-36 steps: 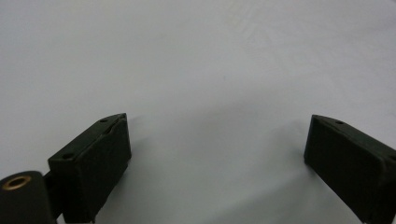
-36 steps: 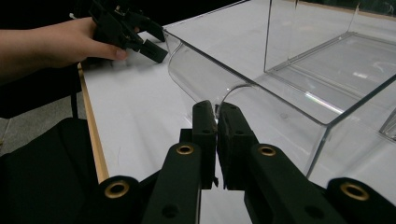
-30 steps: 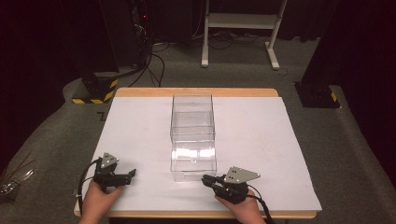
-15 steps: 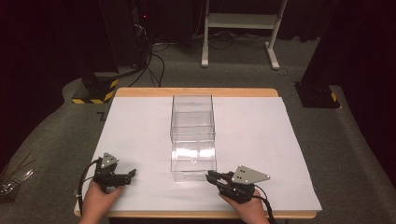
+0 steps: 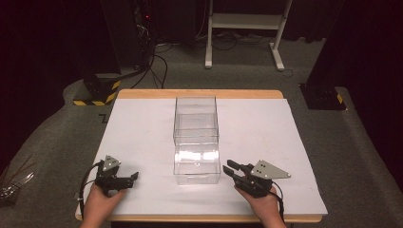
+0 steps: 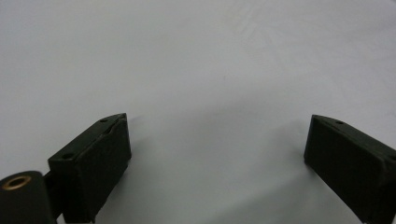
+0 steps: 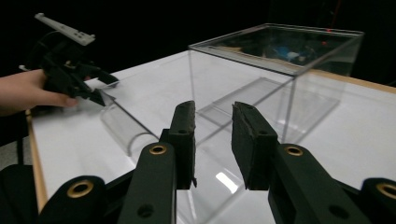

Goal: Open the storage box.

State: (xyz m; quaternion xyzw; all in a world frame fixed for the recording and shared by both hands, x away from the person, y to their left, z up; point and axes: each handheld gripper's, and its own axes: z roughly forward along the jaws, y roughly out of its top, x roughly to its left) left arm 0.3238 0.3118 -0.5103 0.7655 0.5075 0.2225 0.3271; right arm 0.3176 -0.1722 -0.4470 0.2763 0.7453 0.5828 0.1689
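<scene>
Approaching the clear box at bench centre, I kept the right gripper slightly parted beside its near edge; left gripper rested spread, well apart.

No text, label or number is legible anywhere.

A wooden bench carries a white sheet over nearly its whole top. On the grey floor, a yellow-and-black striped base sits at ten o'clock of the bench, a black base at two o'clock, and a white frame stand with black cables beside it at twelve o'clock.
</scene>
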